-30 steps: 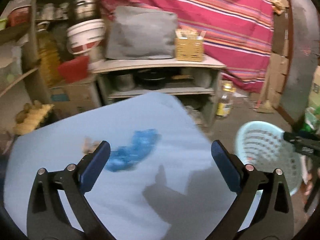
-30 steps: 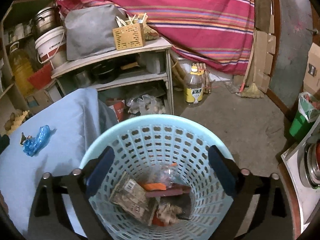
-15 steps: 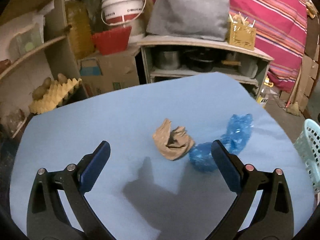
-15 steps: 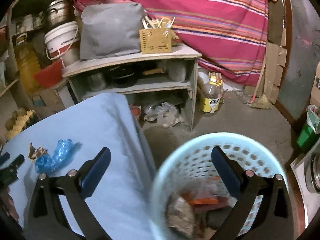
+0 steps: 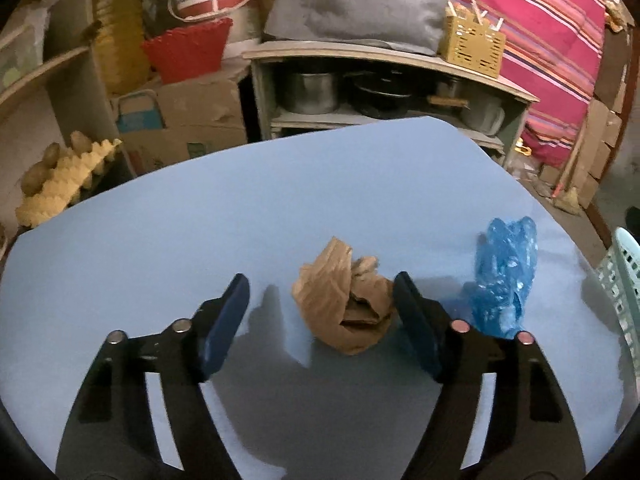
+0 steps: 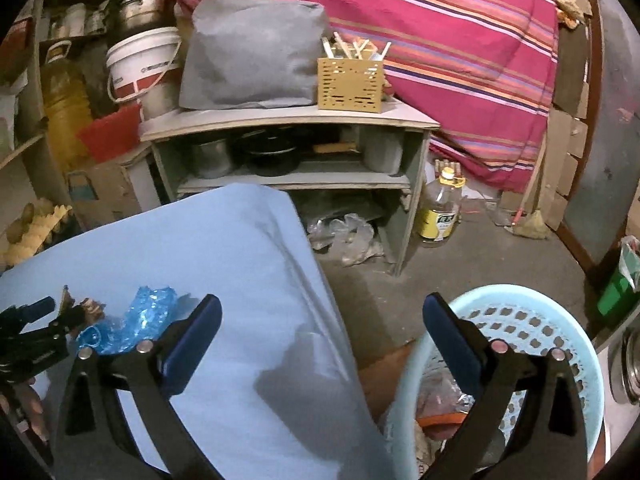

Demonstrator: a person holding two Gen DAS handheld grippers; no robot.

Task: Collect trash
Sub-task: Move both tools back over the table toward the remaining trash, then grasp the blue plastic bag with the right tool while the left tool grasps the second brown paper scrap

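Blue-covered table [image 5: 280, 184] is seen w/ a light-blue basket [image 6: 560, 308] beside it on the floor, trash inside. Crumpled brown paper [image 5: 344, 304] is framed by the left gripper [image 5: 322, 300], jaws apart, right pad just touching it. Blue plastic wad [image 5: 504, 276] lies just right. Right gripper [image 6: 322, 316] is held w/ jaws apart, nothing gripped.

Grey cushion [image 6: 252, 52] and yellow slotted box [image 6: 350, 84] atop shelf unit [image 6: 288, 118], pots, apparently, beneath

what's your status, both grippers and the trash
Left gripper open around brown paper wad. Right gripper open, empty. Blue plastic bag beside it. Basket clear.
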